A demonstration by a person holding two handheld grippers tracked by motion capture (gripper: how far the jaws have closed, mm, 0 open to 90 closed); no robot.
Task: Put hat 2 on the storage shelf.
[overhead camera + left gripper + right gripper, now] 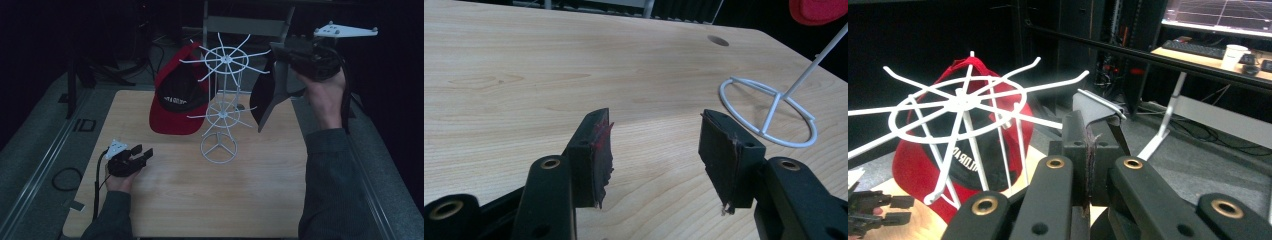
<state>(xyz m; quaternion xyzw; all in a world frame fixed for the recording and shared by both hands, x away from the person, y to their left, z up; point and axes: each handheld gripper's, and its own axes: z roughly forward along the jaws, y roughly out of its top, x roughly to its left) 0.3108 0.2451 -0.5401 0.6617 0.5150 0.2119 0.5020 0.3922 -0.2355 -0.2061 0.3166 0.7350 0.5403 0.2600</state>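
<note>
The right claw [280,52] is clenched on a dark cap [267,92], pinching a thin edge of it and holding it up in the air above the right edge of the worktop [165,200], just beside the top ring of the white wire rack [222,100]. The cap hangs down from the grip, its brim pointing down toward the worktop without touching it. In the right gripper view the two jaws press flat together with only a sliver of dark fabric [1093,117] rising between them, close to the tips of the rack's upper prongs [960,102]; whether cap and prong touch cannot be told.

The left claw [142,154] is released, jaws standing well apart with nothing between them, low over the worktop near its left edge. The left gripper view shows red smears on the inner pad of one jaw, and the rack's round base [769,112] standing on the wood ahead.

A red cap [175,92] hangs on the rack's far-left side, toward the back of the worktop. The right gripper view shows its black underside with white lettering, too blurred to read.
</note>
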